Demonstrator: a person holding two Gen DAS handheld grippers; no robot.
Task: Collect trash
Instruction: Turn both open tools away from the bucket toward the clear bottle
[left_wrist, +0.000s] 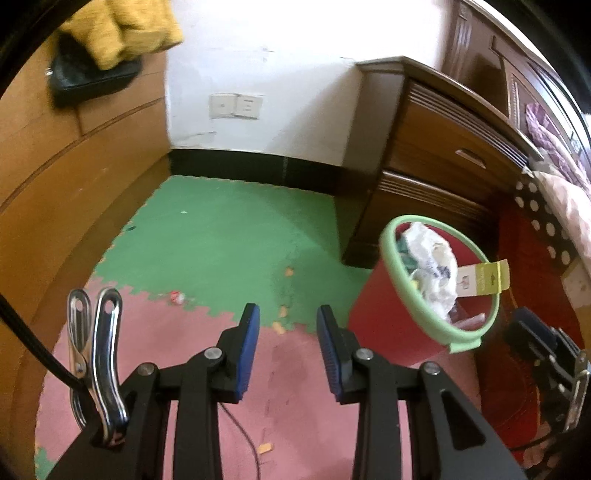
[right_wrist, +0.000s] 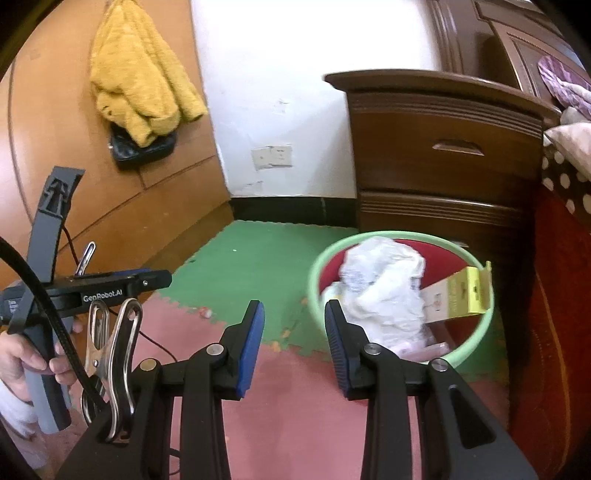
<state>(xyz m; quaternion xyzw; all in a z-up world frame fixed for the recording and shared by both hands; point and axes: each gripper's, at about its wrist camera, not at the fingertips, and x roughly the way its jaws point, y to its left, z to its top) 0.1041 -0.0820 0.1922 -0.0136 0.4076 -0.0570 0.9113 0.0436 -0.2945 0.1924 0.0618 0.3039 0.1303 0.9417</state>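
**Red bin nearly full, scraps left on the mat**

Crumpled white plastic (right_wrist: 384, 291) sits in the red bin (left_wrist: 384, 314) beside the dresser (right_wrist: 443, 155); light, soft, I'd pinch any fold. A small wrapper (left_wrist: 177, 296) lies on the foam mat (left_wrist: 229, 240). My left gripper (left_wrist: 288, 347) and right gripper (right_wrist: 295, 343) are both parted, empty.

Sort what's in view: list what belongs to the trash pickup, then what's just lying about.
Job:
red bin
white crumpled bag in it
yellow card in it
small wrapper on the mat
orange scraps on the mat

Lying about:
yellow garment
black bag
nightstand
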